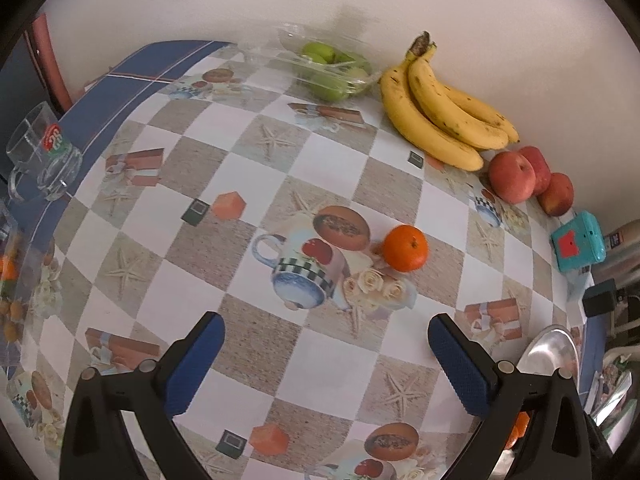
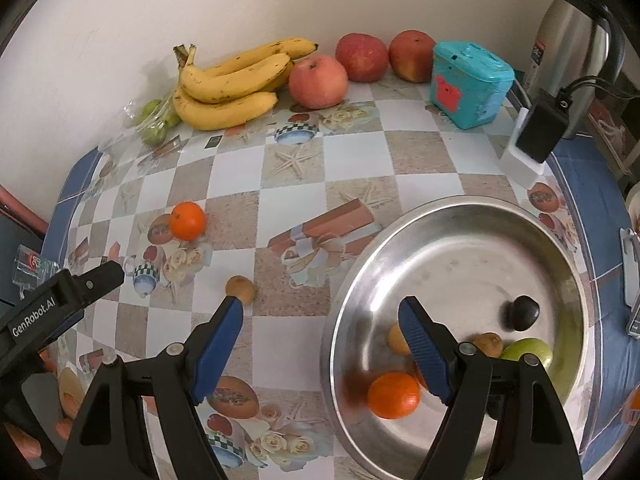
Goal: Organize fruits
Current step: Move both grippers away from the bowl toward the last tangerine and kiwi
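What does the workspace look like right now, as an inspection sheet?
Surface: table under a checkered patterned cloth.
Job's things: metal bowl holding an orange and other small fruit; loose orange, bananas, apples, green fruit in a clear box.
Clutter: teal box, glass mug.
Claws: left claw open, empty; right claw open, empty.
Cables: black plug with cord.
Surroundings: kettle, plain wall.

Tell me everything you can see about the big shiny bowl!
The bowl is round, wide and shallow, and looks like shiny silver metal. It sits upright on the checkered tablecloth. Inside lie an orange, a green fruit, a dark fruit and small brownish ones. The right claw hangs open over its rim.
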Motion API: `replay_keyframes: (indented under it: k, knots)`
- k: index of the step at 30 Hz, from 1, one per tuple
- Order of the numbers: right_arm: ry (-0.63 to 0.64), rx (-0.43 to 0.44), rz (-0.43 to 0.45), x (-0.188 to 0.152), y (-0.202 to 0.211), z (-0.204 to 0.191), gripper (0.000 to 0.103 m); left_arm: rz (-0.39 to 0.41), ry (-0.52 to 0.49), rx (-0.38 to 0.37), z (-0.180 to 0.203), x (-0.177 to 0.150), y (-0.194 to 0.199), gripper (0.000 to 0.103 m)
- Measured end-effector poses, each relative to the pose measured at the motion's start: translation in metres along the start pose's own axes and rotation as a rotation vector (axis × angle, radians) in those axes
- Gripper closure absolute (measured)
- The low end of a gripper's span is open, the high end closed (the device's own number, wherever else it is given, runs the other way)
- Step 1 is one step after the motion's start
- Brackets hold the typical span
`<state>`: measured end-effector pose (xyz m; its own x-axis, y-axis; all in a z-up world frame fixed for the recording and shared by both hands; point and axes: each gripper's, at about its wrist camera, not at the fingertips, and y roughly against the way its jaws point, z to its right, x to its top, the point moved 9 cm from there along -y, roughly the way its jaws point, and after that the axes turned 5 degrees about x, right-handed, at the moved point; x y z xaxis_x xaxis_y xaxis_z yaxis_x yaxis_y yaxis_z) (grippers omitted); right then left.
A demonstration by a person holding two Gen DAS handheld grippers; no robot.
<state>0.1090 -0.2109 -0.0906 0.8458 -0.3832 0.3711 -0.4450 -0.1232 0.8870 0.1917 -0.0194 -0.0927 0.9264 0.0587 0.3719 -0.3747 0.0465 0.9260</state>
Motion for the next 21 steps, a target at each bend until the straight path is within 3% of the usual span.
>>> replay_keyframes:
  k: [10, 21]
  knots:
    - [0.041, 0.052, -0.009, -0.001, -0.009, -0.031, 0.022, 0.018, 0.017, 0.034, -0.019, 0.007, 0.002, 0.0]
    - [0.076, 0.073, -0.053, -0.009, -0.026, -0.047, 0.022, -0.016, 0.021, 0.047, -0.029, 0.005, -0.011, 0.0]
